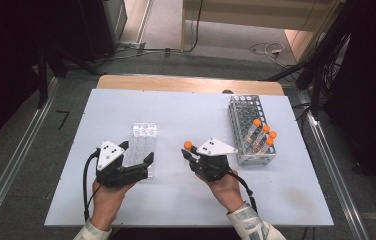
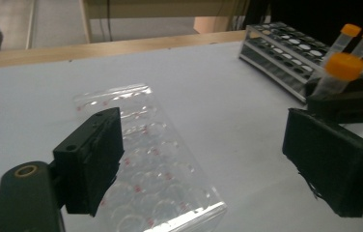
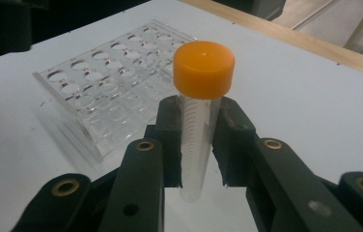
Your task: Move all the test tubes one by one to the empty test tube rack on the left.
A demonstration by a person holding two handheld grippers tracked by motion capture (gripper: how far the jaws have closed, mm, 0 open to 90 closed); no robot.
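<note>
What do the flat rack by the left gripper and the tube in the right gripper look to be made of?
The flat rack looks like clear, glossy acrylic: the table shows through it and its edges catch light. The tube seems to be clear plastic with printed graduations, under a matte orange cap, probably plastic too.

A white table [image 1: 186, 115] with a bare wooden strip along its far edge carries two racks. A clear plastic rack [image 1: 141, 146] lies left of centre, near the front. A metal wire rack [image 1: 250, 129] stands far right, holding orange-capped tubes [image 1: 263, 134].
</note>
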